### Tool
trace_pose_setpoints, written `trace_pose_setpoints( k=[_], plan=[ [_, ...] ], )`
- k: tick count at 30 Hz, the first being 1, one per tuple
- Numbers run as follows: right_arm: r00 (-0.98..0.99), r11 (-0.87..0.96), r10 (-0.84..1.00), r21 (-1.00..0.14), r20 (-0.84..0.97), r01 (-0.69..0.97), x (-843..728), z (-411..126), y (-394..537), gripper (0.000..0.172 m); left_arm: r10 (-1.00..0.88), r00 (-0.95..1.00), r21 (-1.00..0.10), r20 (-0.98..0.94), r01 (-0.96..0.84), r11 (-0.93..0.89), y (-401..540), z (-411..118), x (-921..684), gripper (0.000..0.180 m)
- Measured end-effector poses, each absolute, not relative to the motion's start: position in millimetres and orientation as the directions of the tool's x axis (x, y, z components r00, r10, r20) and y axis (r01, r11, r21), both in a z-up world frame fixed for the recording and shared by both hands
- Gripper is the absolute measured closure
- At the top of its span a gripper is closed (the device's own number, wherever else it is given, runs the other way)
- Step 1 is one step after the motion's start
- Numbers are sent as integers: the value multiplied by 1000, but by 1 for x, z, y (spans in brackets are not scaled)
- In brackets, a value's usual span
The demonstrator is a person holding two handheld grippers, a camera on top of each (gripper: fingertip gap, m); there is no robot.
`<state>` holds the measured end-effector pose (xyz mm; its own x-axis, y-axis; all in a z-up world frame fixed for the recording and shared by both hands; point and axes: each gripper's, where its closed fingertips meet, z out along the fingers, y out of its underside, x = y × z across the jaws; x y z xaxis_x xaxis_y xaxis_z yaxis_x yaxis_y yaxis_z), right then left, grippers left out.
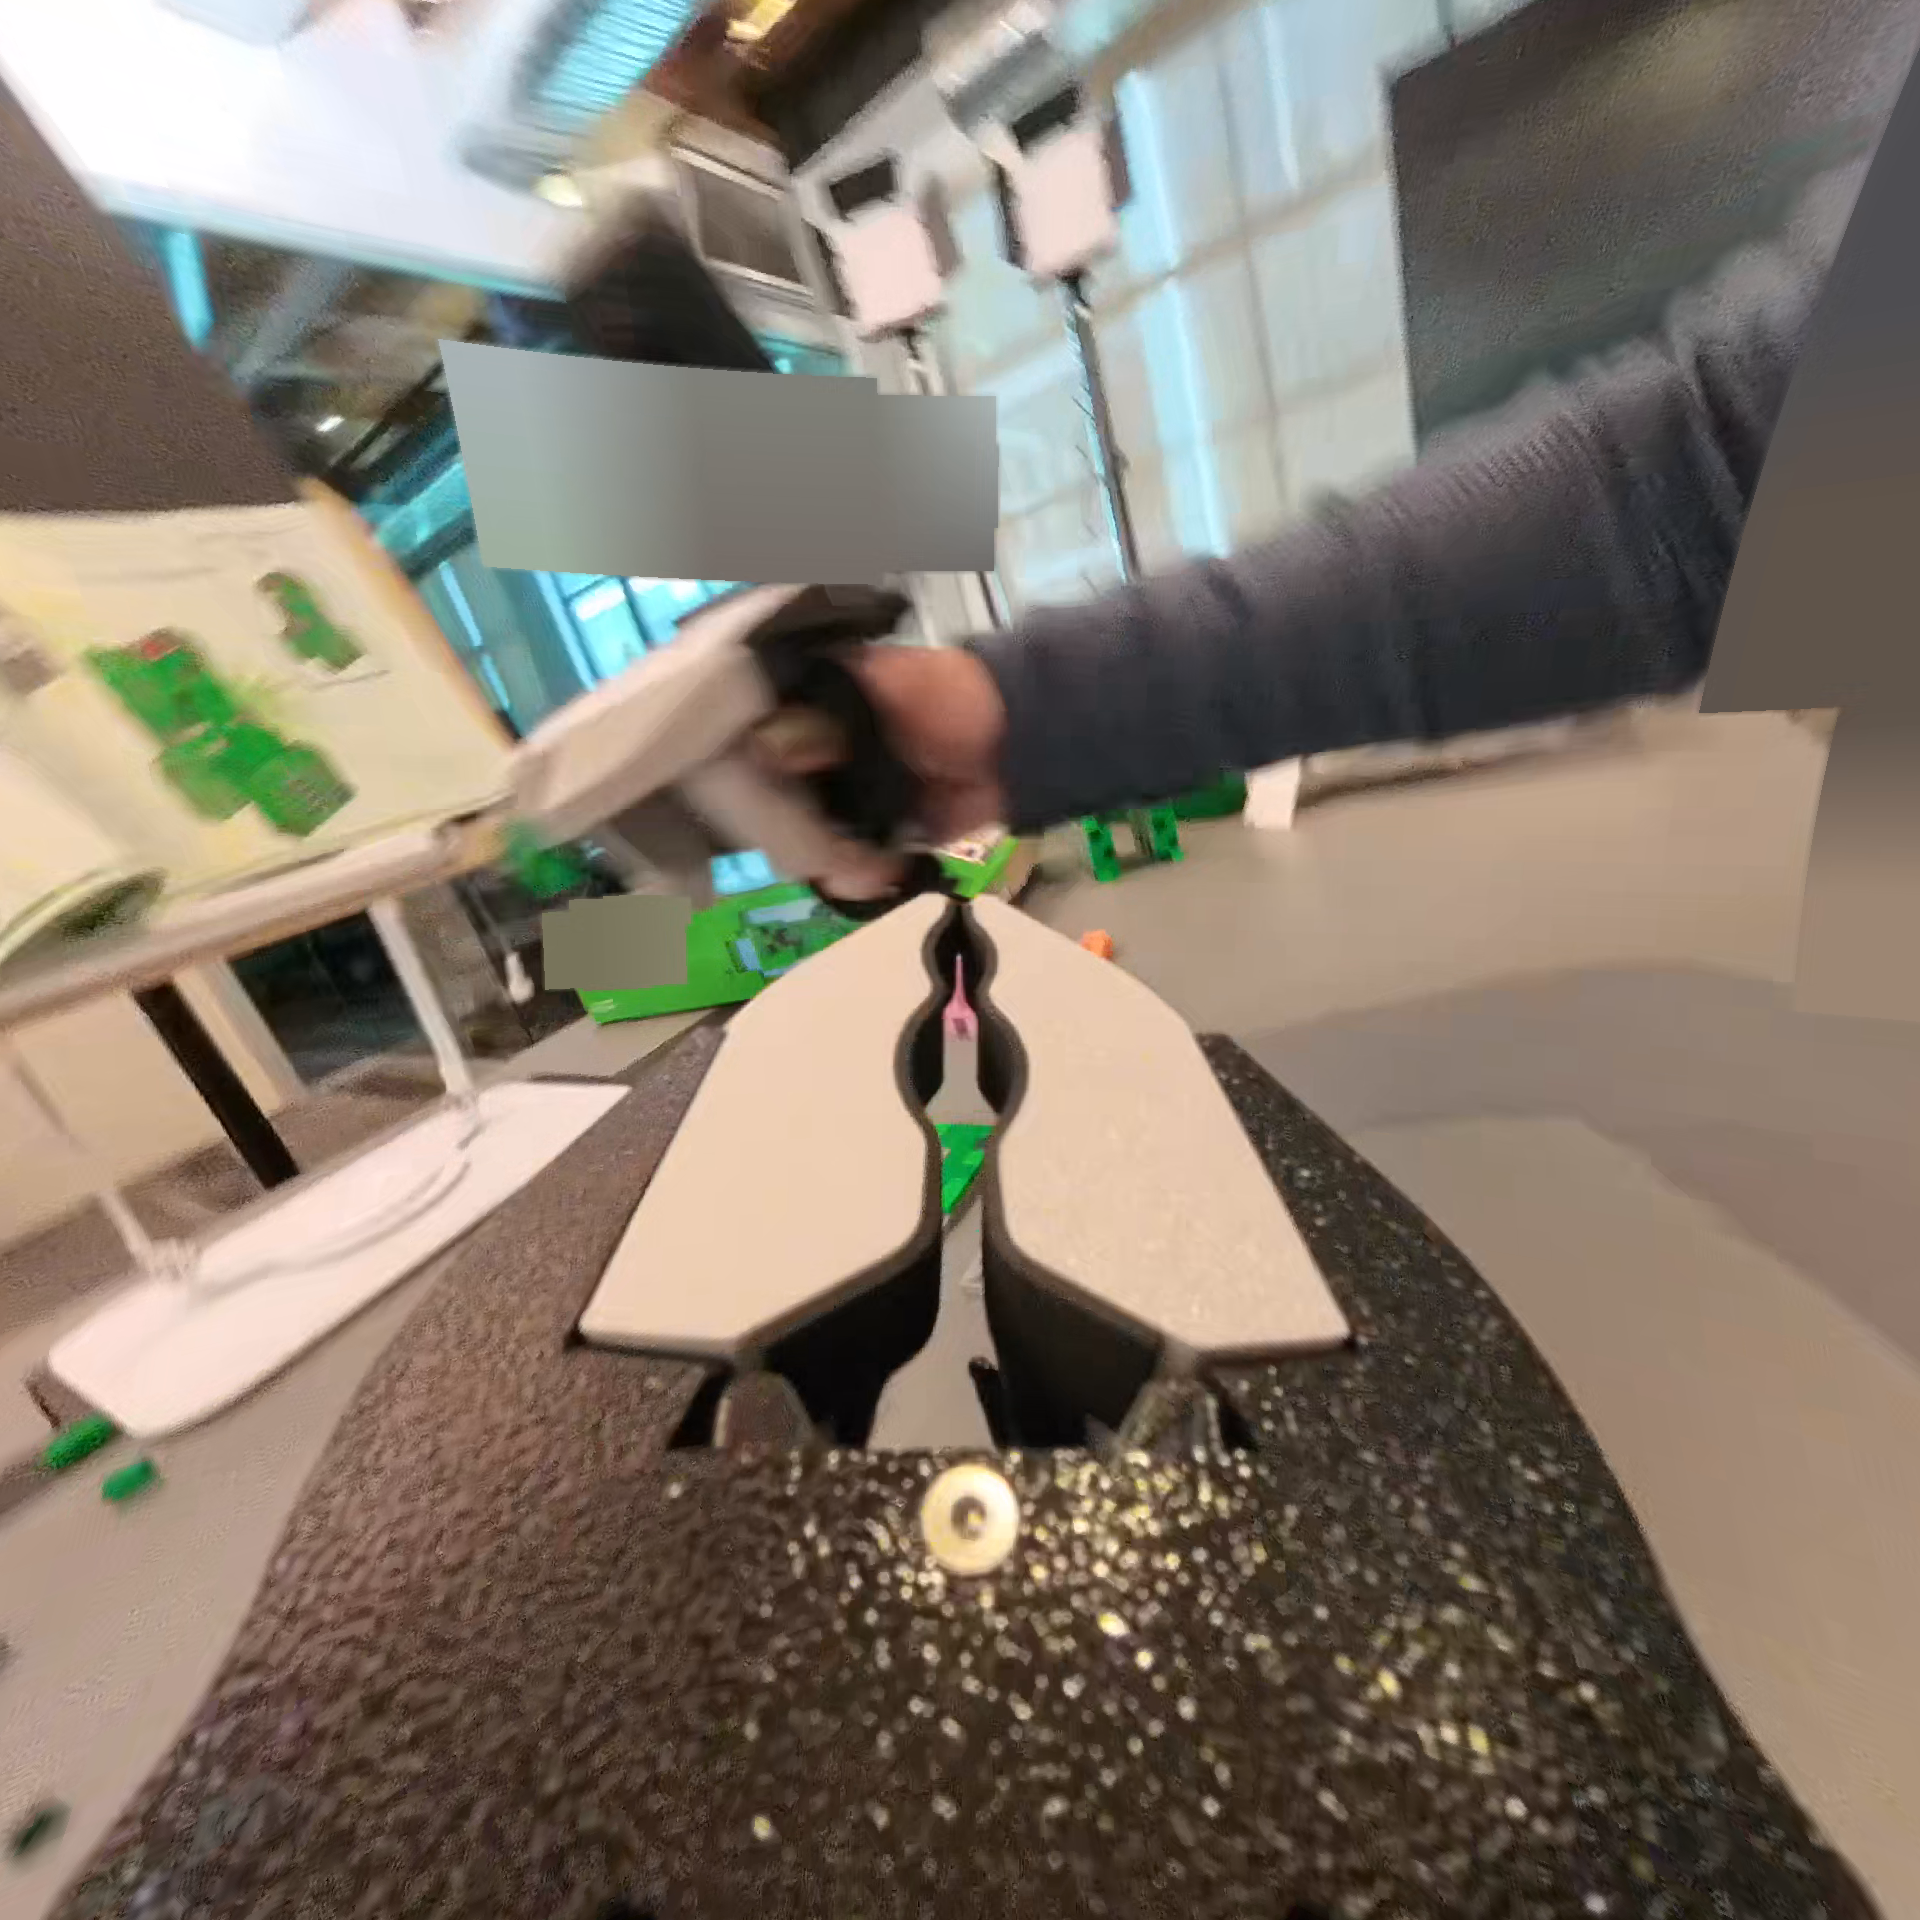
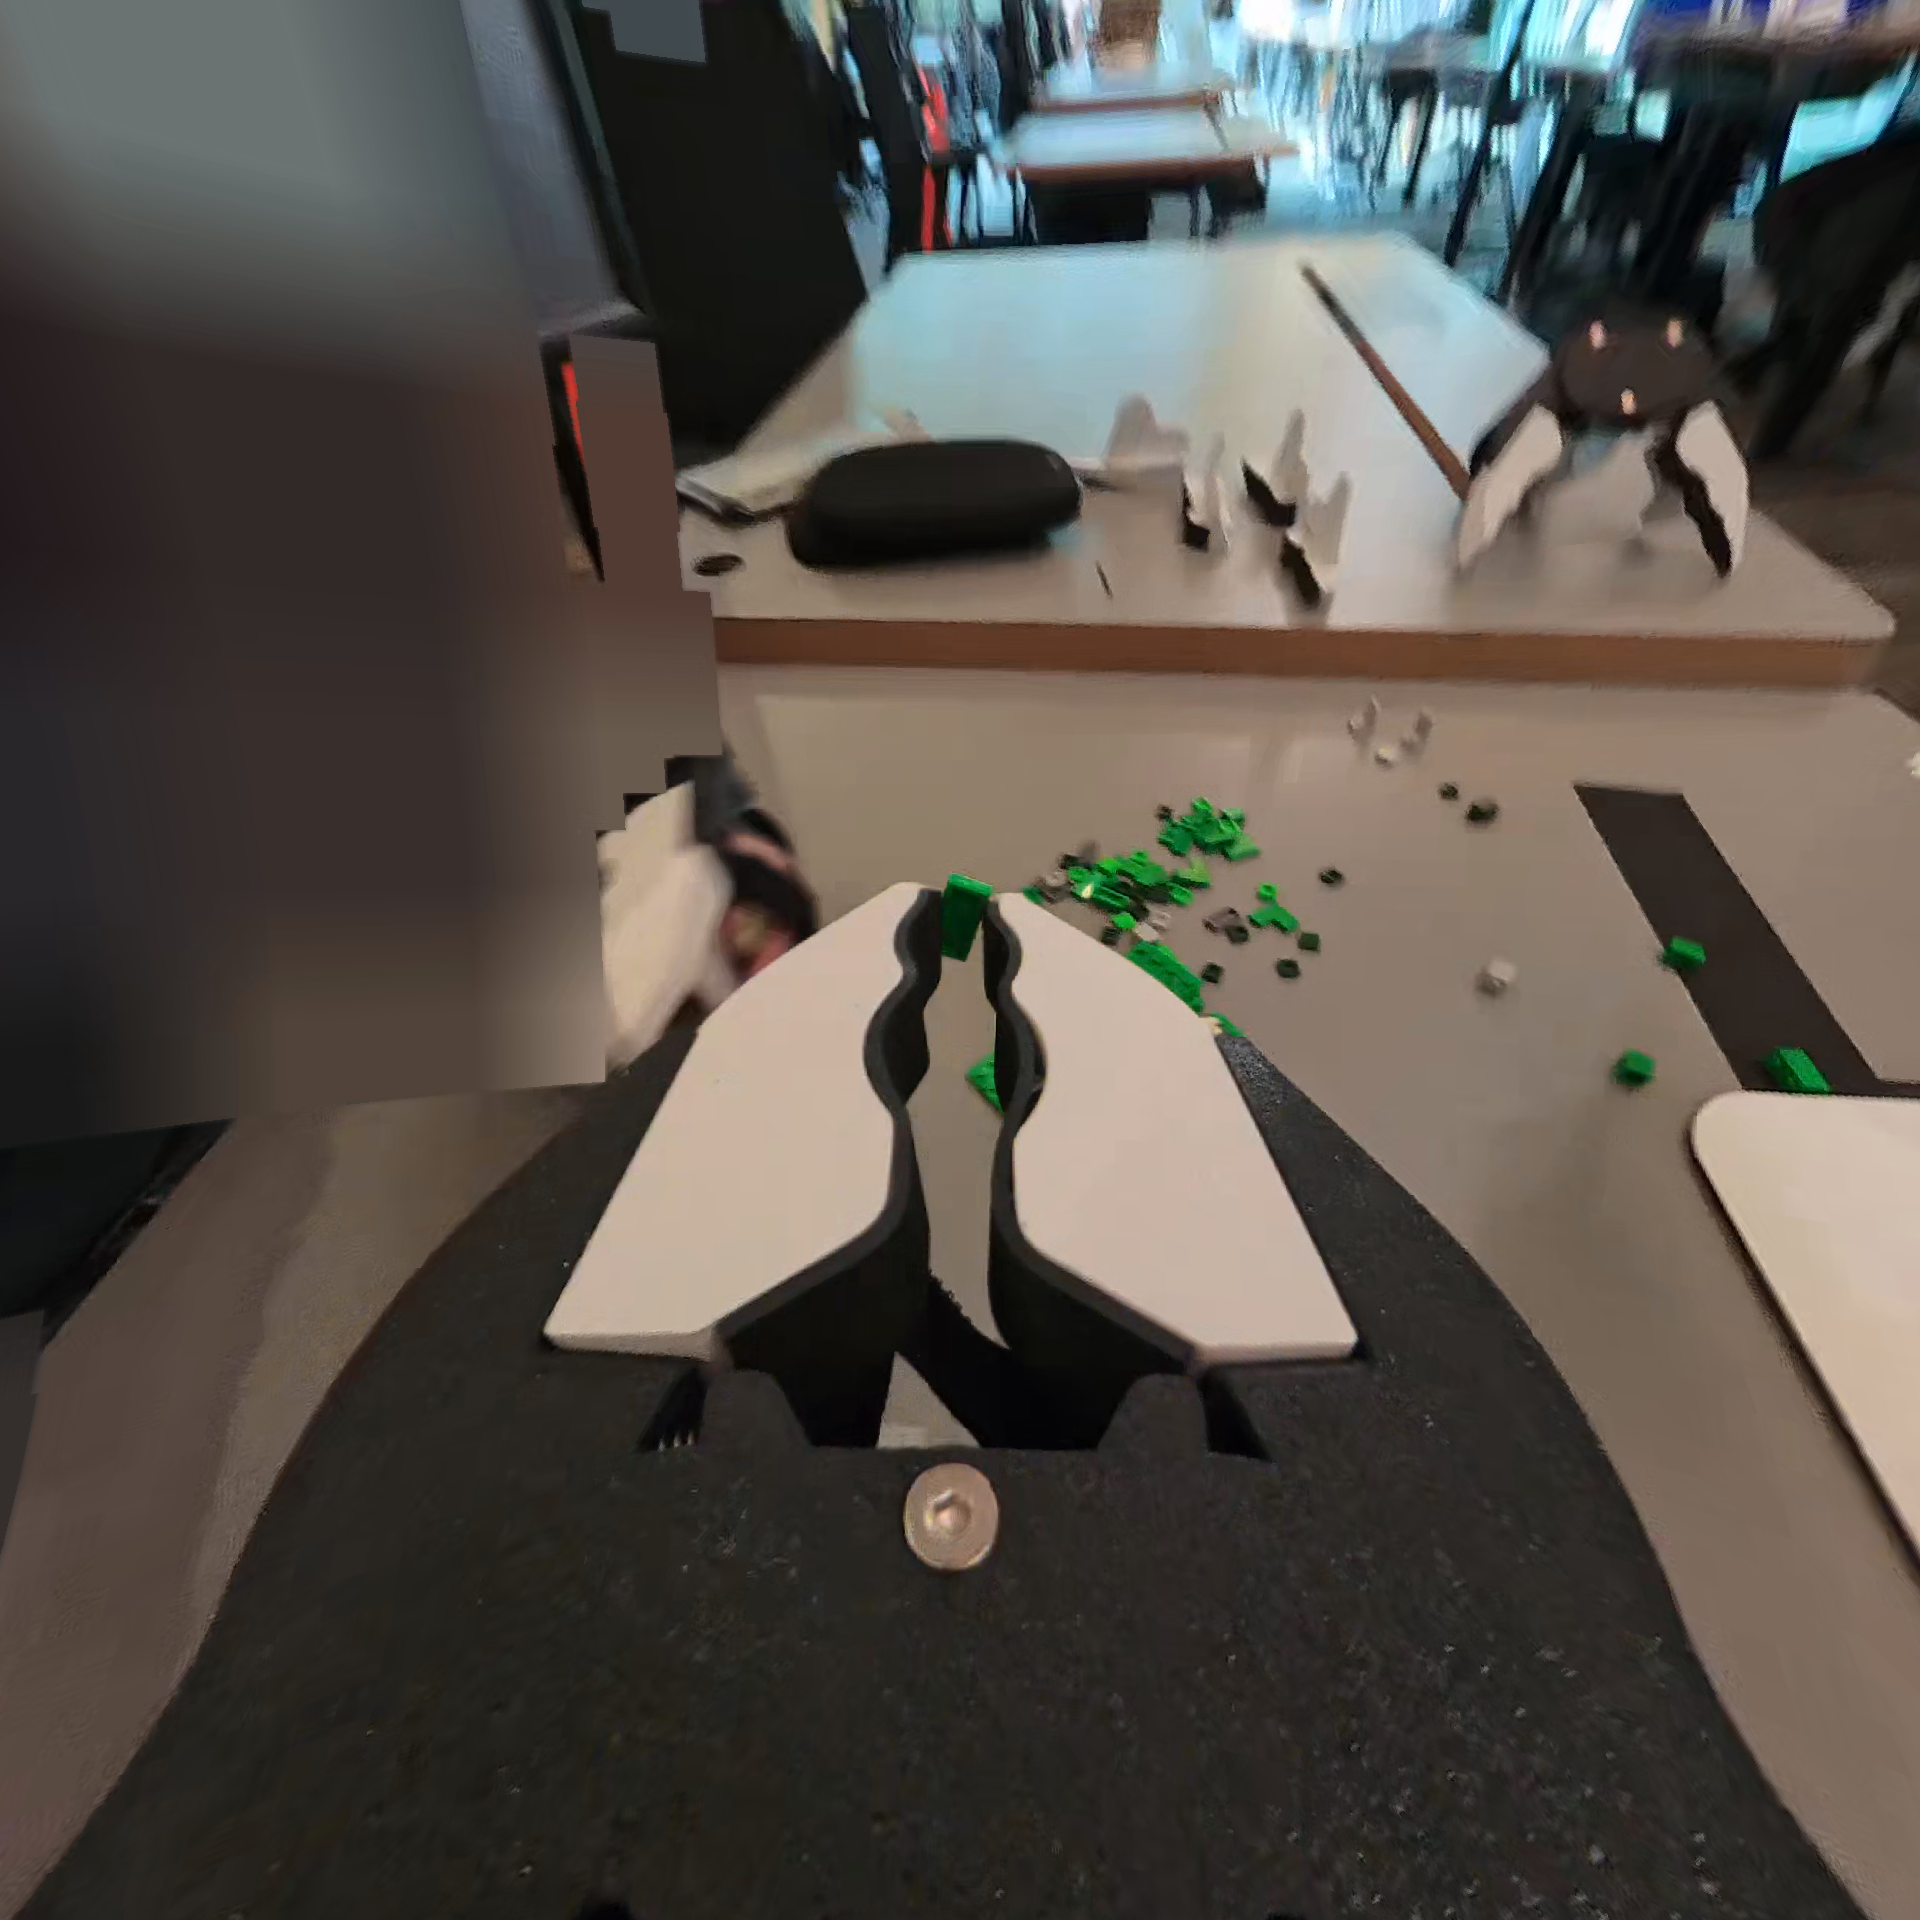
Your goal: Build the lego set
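Our right gripper [image 2: 961, 920] pinches 1 small green plastic brick [image 2: 962, 914] by its tip; it could twist loose. Our left gripper [image 1: 956, 914] is clenched, nothing visibly gripped.

Your left gripper [image 1: 956, 914] has a black, speckled, rough-textured body with one silver round-headed screw [image 1: 968, 1519] set in the middle. Its two fingers [image 1: 790, 1122] are flat pale-grey plates on top, edged in black, with wavy inner faces. Your right gripper [image 2: 961, 914] is built alike: matte black grainy body, a silver hex-socket screw [image 2: 950, 1515], pale fingers [image 2: 769, 1122] over black wavy pads. You wear a dark grey knit sleeve [image 1: 1351, 665].
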<state>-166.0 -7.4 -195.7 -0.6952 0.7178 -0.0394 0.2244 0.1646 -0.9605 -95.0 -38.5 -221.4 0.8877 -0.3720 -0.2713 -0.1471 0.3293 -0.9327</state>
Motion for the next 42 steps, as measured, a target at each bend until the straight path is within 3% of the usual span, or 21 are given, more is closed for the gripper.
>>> trace_pose_setpoints(
  k=[2, 3, 8, 18, 28, 30, 42],
  plan=[
    [-714, 156, 700, -978, 11, 138, -141, -199, -15, 165, -359, 926, -960, -113, -9, 279, -34, -218, -116, 173],
    [-732, 151, 681, -984, 31, 98, -130, -201, -23, 165, -405, 912, -970, -59, 44, 241, -32, -221, -115, 139],
    [-774, 141, 630, -989, 61, 37, -109, -219, -52, 165, -649, 745, -945, 157, 304, 121, -34, -225, -102, 149],
    [-786, 98, 616, -995, 59, 3, -109, -219, -54, 165, -679, 728, -965, 94, 234, 117, -37, -231, -91, 180],
    [-757, 32, 652, -999, 32, -15, -100, -222, -39, 165, -703, 695, -959, 148, 276, 71, -37, -233, -94, 180],
    [-761, 49, 648, -999, 42, -13, -100, -226, -41, 165, -729, 660, -954, 181, 298, 33, -38, -234, -89, 160],
    [-774, 72, 630, -997, 62, -21, -103, -229, -48, 165, -730, 662, -960, 168, 278, 30, -37, -237, -86, 173]
  ],
)
